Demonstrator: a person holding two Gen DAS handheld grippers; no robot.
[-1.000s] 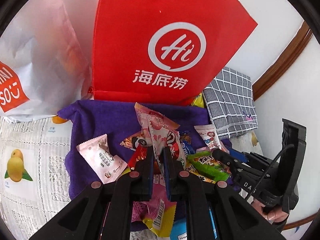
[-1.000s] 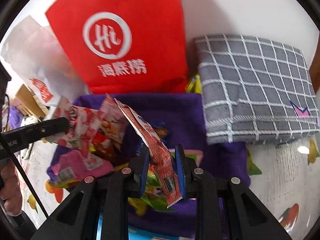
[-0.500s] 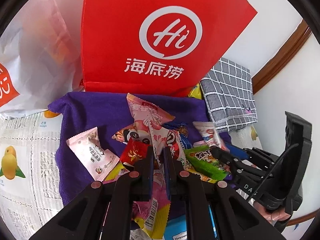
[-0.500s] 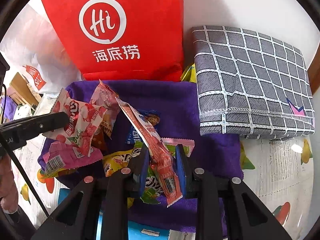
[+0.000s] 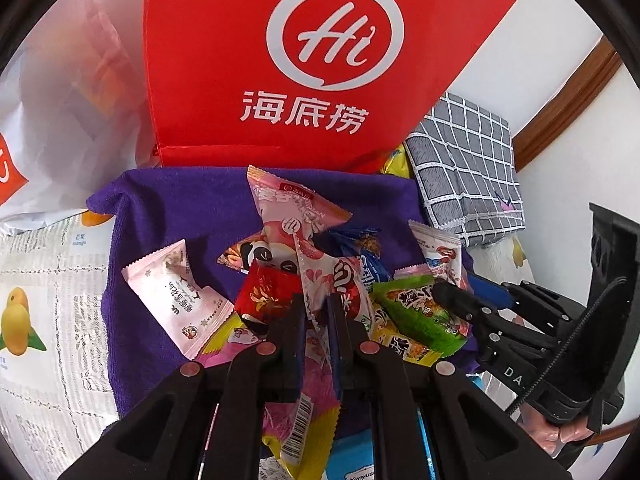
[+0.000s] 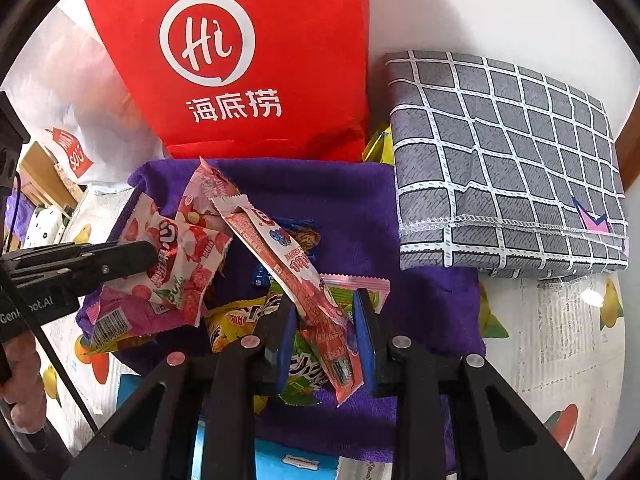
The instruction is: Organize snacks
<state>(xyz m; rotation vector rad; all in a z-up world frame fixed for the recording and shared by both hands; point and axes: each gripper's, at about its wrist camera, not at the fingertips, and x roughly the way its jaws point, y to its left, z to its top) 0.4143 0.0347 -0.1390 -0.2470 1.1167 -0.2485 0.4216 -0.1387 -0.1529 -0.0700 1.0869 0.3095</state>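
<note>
A: Left wrist view?
B: Left gripper (image 5: pixel 316 312) is nearly closed, clamped on a pink strawberry pack (image 5: pixel 332 280) that stands up between the pads. Snack pile sits on the purple towel (image 5: pixel 160 216): white-pink sachet (image 5: pixel 176 292) lying apart on the left, red pack (image 5: pixel 266 294) just beside the left finger, panda pack (image 5: pixel 260 256) behind it, green pack (image 5: pixel 420 312) to the right. Red bag (image 5: pixel 304 52) stands behind the towel, white bag (image 5: pixel 60 100) left of it, grid cloth (image 5: pixel 468 176) on the right.
A: Other tool visible there?
B: Yes, right gripper (image 5: pixel 456 296) at right, tips over the green pack; the grip itself can't be read from this side.
A: Right wrist view?
B: Right gripper (image 6: pixel 326 328) is narrowly open, pads pinching a long red-pink stick pack (image 6: pixel 288 264) that slants up and left, lower end hanging past the pads. Green pack (image 6: pixel 304 364) and yellow pack (image 6: pixel 236 316) lie under it on the towel (image 6: pixel 360 208). Left gripper (image 6: pixel 148 256) comes in from the left, holding the strawberry pack (image 6: pixel 188 256) above the pile. Grid cloth (image 6: pixel 504 160) lies right of the towel, red bag (image 6: pixel 240 60) behind.
</note>
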